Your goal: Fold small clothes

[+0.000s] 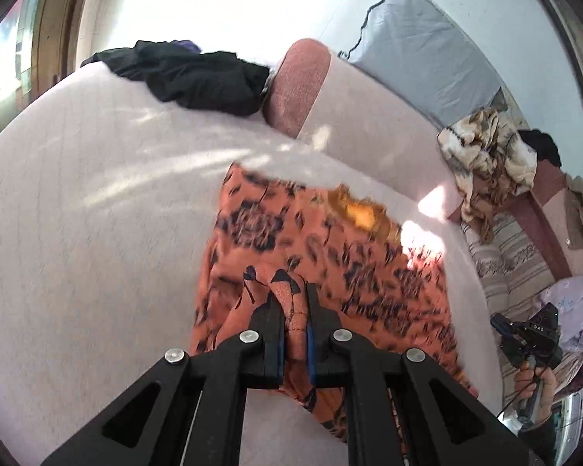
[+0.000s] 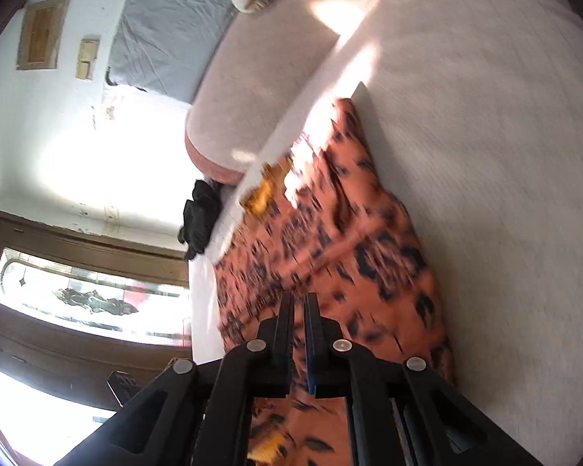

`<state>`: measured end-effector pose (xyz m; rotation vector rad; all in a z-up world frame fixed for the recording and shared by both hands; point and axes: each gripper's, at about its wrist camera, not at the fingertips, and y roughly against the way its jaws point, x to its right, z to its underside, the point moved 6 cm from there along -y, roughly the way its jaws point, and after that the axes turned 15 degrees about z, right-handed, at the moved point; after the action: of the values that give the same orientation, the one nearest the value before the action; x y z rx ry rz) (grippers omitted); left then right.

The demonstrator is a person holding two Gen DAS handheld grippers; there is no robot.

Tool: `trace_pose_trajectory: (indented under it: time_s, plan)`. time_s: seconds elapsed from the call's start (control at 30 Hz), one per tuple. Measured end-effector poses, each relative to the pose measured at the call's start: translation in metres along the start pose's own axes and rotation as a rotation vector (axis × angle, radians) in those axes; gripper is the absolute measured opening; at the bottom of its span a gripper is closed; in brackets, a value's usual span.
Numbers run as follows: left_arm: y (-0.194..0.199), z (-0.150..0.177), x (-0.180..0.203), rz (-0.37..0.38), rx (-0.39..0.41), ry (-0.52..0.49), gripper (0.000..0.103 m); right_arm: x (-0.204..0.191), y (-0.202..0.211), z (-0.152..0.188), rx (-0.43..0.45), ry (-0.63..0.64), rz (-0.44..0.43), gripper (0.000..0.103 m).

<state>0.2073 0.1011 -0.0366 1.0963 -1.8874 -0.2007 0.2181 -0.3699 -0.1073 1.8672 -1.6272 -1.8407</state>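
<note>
Pinching orange garment (image 1: 322, 248) edges in both closed claws, left claw (image 1: 294, 291) and right claw (image 2: 298, 299), beside pink bolster (image 1: 297, 85); carrying fold over, needing even lowering next.

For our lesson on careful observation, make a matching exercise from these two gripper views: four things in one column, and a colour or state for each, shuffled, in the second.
Things:
1. Patterned garment
2. Crumpled clothes at the far edge of the bed
3. Pillow against the wall
4. Left gripper

Descriptions:
A. Black
B. Shut on a fold of cloth
C. Grey-blue
D. Orange with dark print

Right pairs: 1-D, 2-A, 3-C, 4-B
</note>
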Motion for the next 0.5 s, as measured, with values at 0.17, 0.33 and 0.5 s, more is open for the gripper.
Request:
trace_pose_trajectory:
  time_s: [0.17, 0.33, 0.5]
  plan:
    - [-0.067, -0.059, -0.005, -0.021, 0.024, -0.013, 0.008, -0.042, -0.029, -0.085, 0.137, 0.052, 0.035, 0.009]
    - [-0.064, -0.025, -0.012, -0.057, 0.0, -0.069, 0.008, -0.046, -0.036, -0.025, 0.012, 0.384, 0.136, 0.084]
    - [-0.049, -0.007, -0.015, -0.057, -0.005, -0.05, 0.008, -0.009, -0.04, 0.021, -0.061, 0.476, 0.242, 0.084]
